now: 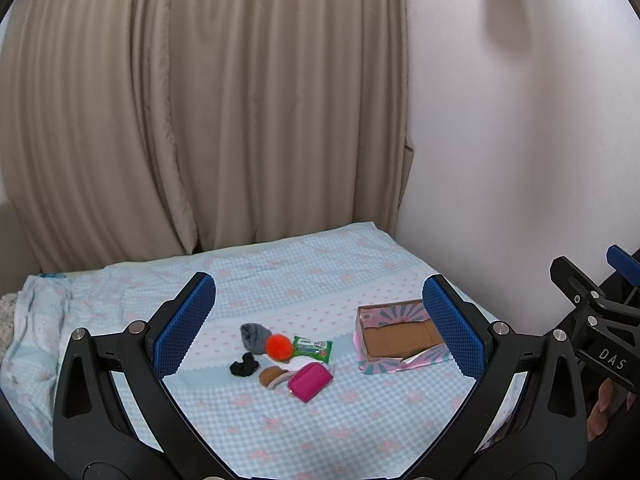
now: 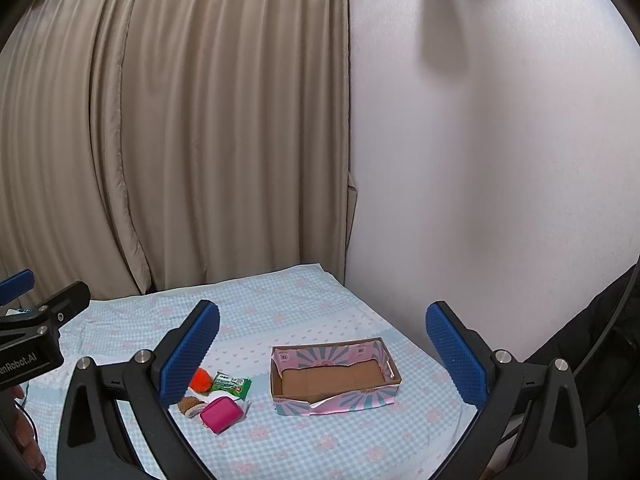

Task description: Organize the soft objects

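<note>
Opening stage of the sort. We hold the left gripper [image 1: 318,320] and the right gripper [image 2: 322,346] well above the bed [image 1: 280,276], both with jaws spread wide and nothing between them. The soft objects lie in a loose cluster on the checked sheet: a grey bundle [image 1: 254,334], an orange pom-pom [image 1: 279,346], a green packet [image 1: 313,349], a black piece [image 1: 243,366], a brown plush item [image 1: 271,377] and a pink pouch [image 1: 310,381], several touching one another. The patterned cardboard box [image 2: 336,400] stands apart to their right, open and with its brown floor bare. We judge that no item has yet been moved, so the step in hand is the first approach. The next move calls for lowering one gripper onto an outlying item, likely the pink pouch, and pinching it alone. What the white scrap under the pouch is, we cannot make out.
</note>
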A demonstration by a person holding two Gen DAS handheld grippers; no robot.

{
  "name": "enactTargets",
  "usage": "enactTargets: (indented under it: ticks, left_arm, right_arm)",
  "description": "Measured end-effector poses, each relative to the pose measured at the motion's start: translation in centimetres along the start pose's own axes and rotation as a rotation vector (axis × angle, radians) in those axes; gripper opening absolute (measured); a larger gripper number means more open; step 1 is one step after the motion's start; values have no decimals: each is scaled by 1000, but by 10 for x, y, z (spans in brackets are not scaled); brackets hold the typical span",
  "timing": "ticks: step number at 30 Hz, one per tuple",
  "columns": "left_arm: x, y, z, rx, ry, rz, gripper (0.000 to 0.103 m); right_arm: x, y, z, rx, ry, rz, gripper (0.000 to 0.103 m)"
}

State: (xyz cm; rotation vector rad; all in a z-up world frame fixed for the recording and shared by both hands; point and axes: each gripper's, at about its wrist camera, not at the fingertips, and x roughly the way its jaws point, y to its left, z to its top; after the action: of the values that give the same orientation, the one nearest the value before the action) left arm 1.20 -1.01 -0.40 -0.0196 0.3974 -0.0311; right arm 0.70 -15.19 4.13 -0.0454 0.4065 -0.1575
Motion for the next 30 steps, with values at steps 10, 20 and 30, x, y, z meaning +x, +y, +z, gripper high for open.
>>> enactTargets:
  ticks: [10,20,30]
  left_arm:
    - [0,-2,1,3,8,-3,103]
    - [1,-3,1,5,11,-2,103]
    - [0,-3,4,-4,26,10,103]
  right_arm:
    - [0,0,-4,9,0,-2,103]
    - [-1,1,-5,14,1,-1,103]
    - [-4,0,-4,4,5,8,103]
